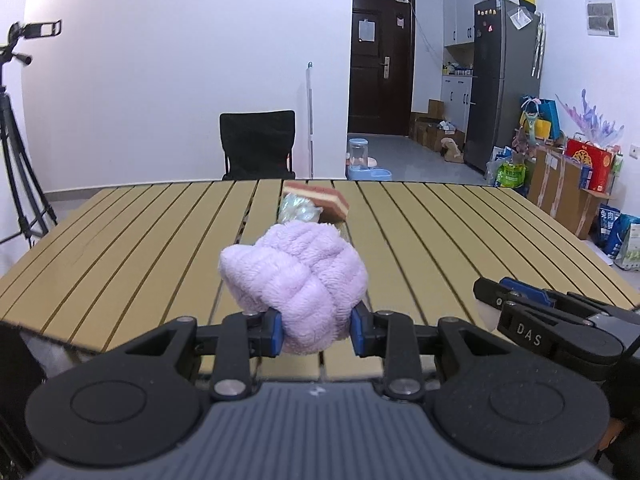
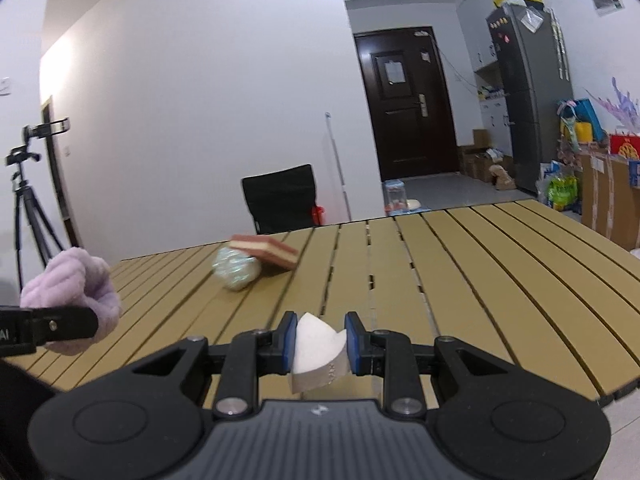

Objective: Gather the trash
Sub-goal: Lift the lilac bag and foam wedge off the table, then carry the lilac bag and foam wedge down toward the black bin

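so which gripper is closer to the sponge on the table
Left, by a small margin. The left gripper, holding a purple towel, sits almost straight in front of the sponge; the right gripper, holding a white wedge, is off to the sponge's right.

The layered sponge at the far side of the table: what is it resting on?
The sponge leans tilted on a crumpled shiny ball, its right end down on the slatted table. The contact beneath it is hidden, as is anything lying under it.
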Available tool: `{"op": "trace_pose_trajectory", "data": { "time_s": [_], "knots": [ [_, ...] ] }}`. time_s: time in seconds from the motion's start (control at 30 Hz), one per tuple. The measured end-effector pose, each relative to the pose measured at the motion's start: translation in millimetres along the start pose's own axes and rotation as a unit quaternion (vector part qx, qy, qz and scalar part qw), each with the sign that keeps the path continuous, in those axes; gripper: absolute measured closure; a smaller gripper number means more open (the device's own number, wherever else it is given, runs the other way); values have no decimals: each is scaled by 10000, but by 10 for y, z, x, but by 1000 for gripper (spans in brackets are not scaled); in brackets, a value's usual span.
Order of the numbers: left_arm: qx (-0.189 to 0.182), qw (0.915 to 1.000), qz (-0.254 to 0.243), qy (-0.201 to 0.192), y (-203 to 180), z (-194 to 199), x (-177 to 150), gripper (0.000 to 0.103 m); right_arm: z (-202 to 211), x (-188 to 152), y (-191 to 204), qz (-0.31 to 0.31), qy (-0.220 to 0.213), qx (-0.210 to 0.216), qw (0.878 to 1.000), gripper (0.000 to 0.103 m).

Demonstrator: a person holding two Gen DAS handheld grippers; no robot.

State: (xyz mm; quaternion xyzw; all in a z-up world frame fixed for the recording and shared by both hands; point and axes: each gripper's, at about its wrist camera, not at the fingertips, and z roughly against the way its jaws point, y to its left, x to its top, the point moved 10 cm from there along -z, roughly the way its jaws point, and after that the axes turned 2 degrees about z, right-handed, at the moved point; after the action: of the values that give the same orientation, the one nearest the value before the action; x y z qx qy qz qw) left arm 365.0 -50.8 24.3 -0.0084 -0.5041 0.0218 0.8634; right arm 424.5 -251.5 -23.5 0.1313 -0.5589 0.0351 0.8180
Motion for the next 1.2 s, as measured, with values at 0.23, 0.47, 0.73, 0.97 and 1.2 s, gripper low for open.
{"op": "trace_pose_trajectory", "data": {
  "time_s": [0.23,0.47,0.73,0.97,1.2],
  "knots": [
    [56,9998,-140,160,207,346,-356,72,489,-236,335,184,-129,117,9997,79],
    [-6,9997,-122,201,306,628,-690,72,793,-742,507,271,271,233,9990,78],
    [-95,9989,-125,435,426,777,-1158,72,1073,-1260,583,474,742,130,9960,78],
    [-141,9964,-48,834,543,733,-1604,72,1151,-1753,599,573,1337,85,9893,78],
    [-121,9917,65,1282,674,545,-2012,72,1124,-2269,591,614,1970,1,9785,78]
  ]
}}
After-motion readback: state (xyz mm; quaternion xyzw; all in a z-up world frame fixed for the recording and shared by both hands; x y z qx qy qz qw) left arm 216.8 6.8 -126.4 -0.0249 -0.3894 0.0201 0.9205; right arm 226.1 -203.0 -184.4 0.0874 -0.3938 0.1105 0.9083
